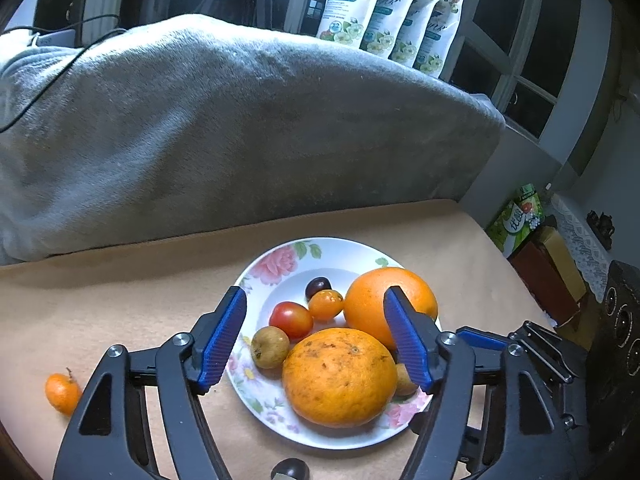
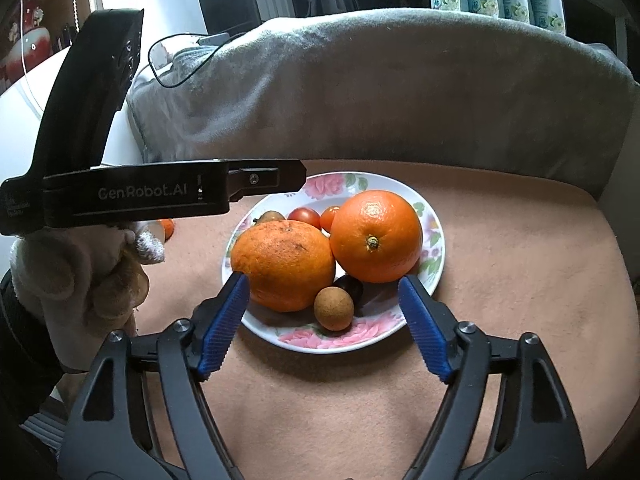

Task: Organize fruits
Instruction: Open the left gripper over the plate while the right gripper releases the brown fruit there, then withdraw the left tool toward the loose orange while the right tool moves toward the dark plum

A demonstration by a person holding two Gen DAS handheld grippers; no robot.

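Note:
A floral plate point(image 1: 276, 264) point(image 2: 400, 320) on the tan table holds two large oranges point(image 1: 338, 376) point(image 2: 376, 236), a red tomato point(image 1: 291, 319), a small orange fruit point(image 1: 326, 304), a dark plum point(image 1: 318, 286) and brown longans point(image 1: 270, 347) point(image 2: 333, 308). My left gripper point(image 1: 316, 300) is open and empty, its fingers over the plate's near side. My right gripper point(image 2: 324, 284) is open and empty at the plate's near rim. A small tangerine point(image 1: 62, 394) lies on the table left of the plate. A dark fruit point(image 1: 290, 470) lies at the bottom edge of the left wrist view.
A grey blanket point(image 1: 240, 128) covers a bulky shape behind the table. White pouches point(image 1: 392, 12) stand behind it. Boxes point(image 1: 540, 248) and a dark device point(image 1: 620, 320) sit off the table's right. The left gripper's body point(image 2: 152, 196) and a gloved hand point(image 2: 80, 280) show left of the plate.

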